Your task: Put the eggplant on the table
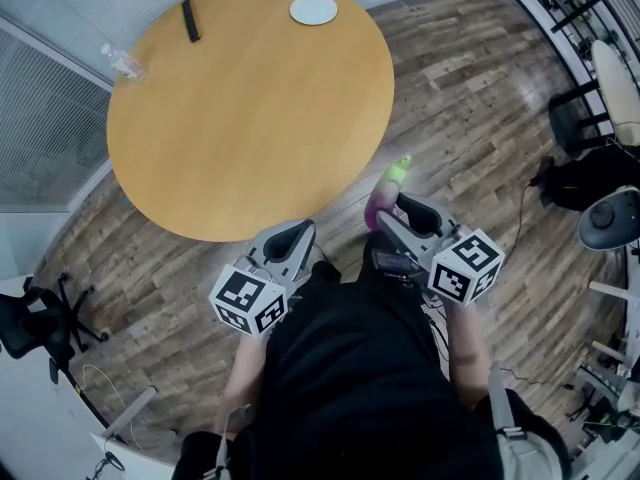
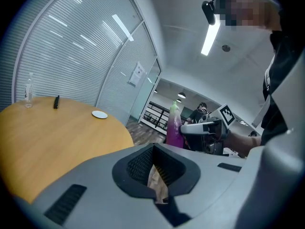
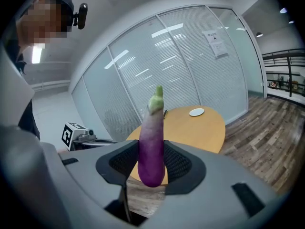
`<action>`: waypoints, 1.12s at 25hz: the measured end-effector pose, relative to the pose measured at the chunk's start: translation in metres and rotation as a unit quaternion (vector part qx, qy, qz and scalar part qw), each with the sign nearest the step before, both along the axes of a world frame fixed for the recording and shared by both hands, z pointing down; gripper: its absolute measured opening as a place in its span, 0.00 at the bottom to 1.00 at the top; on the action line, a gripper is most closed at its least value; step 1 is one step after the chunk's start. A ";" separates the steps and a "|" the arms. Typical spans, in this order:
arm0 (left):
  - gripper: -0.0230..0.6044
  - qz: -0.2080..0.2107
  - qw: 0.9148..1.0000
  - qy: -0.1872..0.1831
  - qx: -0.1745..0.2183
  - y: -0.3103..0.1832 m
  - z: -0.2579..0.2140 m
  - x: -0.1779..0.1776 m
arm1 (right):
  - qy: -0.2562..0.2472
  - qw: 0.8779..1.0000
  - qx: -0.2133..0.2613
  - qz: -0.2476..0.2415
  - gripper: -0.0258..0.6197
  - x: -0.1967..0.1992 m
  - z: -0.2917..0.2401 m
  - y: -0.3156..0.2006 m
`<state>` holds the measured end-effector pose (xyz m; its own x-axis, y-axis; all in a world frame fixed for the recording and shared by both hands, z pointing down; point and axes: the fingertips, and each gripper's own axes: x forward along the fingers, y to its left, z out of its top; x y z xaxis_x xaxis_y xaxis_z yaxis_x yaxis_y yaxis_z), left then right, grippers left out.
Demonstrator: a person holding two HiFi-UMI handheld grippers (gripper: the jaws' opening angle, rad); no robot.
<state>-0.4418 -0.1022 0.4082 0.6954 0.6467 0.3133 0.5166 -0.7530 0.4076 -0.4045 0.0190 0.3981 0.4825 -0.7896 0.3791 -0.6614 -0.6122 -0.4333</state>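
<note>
A purple eggplant (image 1: pixel 385 193) with a green stem stands upright between the pads of my right gripper (image 1: pixel 392 211), which is shut on its lower half. In the right gripper view the eggplant (image 3: pixel 151 147) fills the gap between the jaws, with the round wooden table (image 3: pixel 200 128) behind it. The eggplant is held above the wooden floor, just off the near right edge of the table (image 1: pixel 250 108). My left gripper (image 1: pixel 290 238) hovers at the table's near edge with its jaws together and nothing in them. The left gripper view shows the eggplant (image 2: pixel 173 125) off to its right.
At the table's far side lie a white plate (image 1: pixel 314 9), a black oblong object (image 1: pixel 190 18) and a clear bottle (image 1: pixel 125 63). A black office chair (image 1: pixel 35 323) stands at the left. Chairs and equipment (image 1: pixel 610 218) line the right wall.
</note>
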 end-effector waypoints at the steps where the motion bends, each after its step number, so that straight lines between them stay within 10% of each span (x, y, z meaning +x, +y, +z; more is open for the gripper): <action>1: 0.05 -0.003 1.000 -0.002 0.000 0.000 0.001 0.003 | 0.001 1.000 0.000 -0.001 0.30 0.004 -0.001 0.003; 28: 0.05 0.095 0.995 0.016 -0.007 0.290 -0.013 0.157 | 0.009 0.998 0.040 0.047 0.30 0.139 -0.005 0.252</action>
